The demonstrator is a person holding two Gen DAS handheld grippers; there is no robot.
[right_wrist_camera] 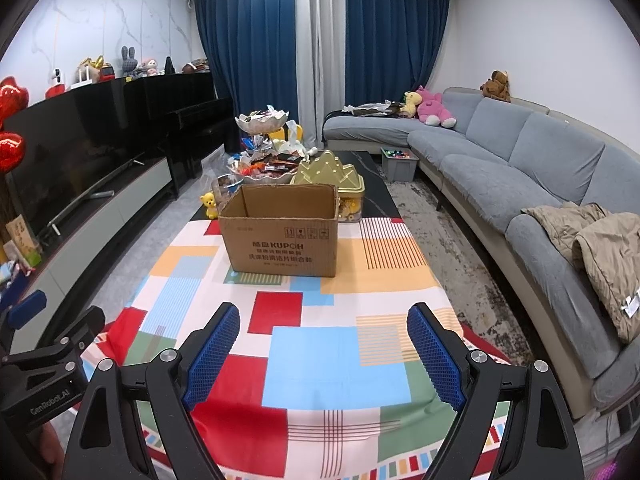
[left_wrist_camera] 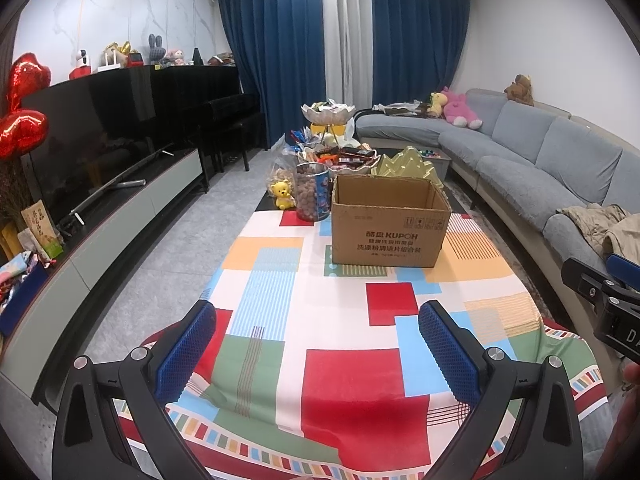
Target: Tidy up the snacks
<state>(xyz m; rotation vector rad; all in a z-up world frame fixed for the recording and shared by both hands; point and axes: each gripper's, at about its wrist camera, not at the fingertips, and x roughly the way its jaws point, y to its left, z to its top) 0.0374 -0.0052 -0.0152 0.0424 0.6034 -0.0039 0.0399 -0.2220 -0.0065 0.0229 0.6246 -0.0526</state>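
The cardboard box [left_wrist_camera: 390,220] stands open on the table with the coloured tablecloth [left_wrist_camera: 332,344], and on its front side I can read "KUPOH" with lines of Chinese characters under it, and some small handling symbols above on the right. On the body of the left gripper, seen from the right wrist view, "GenRobot.AI" is printed in white. The snacks are all behind the box: a clear jar [left_wrist_camera: 312,191] of brown round pieces just behind its left corner, a small yellow bear figure [left_wrist_camera: 283,195] beside the jar, a two-level snack dish [left_wrist_camera: 336,136] full of wrapped sweets further back, and a golden tin [right_wrist_camera: 334,178] with a mountain-shaped lid behind the box's right corner. The left gripper [left_wrist_camera: 318,344] and the right gripper [right_wrist_camera: 323,350] both hang over the near end of the cloth, in front of the box and well apart from it. Both have the blue pads [right_wrist_camera: 214,354] spread wide with nothing between them.
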